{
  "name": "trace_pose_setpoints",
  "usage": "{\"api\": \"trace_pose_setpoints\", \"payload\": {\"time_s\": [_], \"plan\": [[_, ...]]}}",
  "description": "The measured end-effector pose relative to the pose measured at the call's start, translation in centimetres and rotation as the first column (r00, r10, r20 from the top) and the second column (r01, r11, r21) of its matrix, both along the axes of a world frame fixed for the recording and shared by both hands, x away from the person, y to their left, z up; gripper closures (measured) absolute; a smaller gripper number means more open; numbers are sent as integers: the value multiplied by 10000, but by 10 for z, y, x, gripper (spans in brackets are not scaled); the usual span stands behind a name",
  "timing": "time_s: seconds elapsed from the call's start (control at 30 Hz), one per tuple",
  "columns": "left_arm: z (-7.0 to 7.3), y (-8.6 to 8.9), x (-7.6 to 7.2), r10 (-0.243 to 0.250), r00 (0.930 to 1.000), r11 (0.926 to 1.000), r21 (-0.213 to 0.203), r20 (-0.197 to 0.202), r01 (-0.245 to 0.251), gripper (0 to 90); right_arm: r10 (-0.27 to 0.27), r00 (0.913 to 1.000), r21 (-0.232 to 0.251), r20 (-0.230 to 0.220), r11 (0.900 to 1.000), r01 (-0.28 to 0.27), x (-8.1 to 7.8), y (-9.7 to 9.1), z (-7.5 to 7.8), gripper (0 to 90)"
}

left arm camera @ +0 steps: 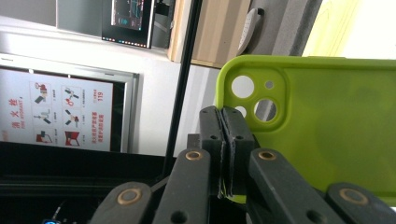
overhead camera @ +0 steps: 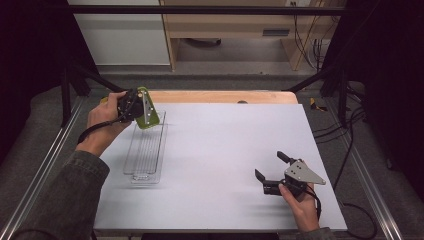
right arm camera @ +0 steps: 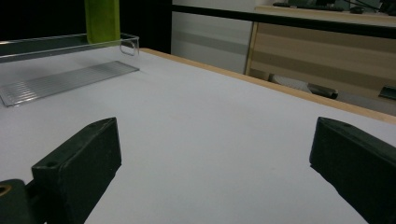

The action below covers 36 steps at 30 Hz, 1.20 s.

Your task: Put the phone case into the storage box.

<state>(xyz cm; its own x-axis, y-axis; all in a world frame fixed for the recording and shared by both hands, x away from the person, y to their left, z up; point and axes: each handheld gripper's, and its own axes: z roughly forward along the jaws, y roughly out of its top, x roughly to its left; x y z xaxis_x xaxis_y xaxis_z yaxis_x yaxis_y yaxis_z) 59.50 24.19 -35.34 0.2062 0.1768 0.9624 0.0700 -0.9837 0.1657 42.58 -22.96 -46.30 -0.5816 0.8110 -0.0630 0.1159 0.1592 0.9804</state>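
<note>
A lime-green phone case [overhead camera: 150, 120] hangs upright over the far end of a clear plastic tray [overhead camera: 145, 152] at the table's left. My left gripper [overhead camera: 138, 110] is shut on its edge. In the left gripper view the jaws [left arm camera: 224, 122] pinch the case [left arm camera: 322, 130] beside its camera cut-outs, and the case spreads out to the right. Near the front right of the table my right gripper [overhead camera: 270, 165] stands open, low over the surface, with nothing between its fingers. From the right gripper view [right arm camera: 215, 154] the green case [right arm camera: 102, 21] and the tray [right arm camera: 65, 77] lie far off at upper left.
The table has a pale grey mat [overhead camera: 225, 150] with a wooden strip [overhead camera: 220, 96] along the far edge. Black frame bars and cables run along both sides. A wooden cabinet [overhead camera: 235, 25] stands beyond the table.
</note>
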Motion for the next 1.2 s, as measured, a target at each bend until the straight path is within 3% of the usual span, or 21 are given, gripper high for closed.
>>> {"api": "trace_pose_setpoints", "payload": {"time_s": [1.2], "plan": [[-8, -9, 8, -336, 9994, 9976, 599, 32, 334, 875, -27, 10000, -17, 27, 10000, 27, 0, 0, 1, 24]]}}
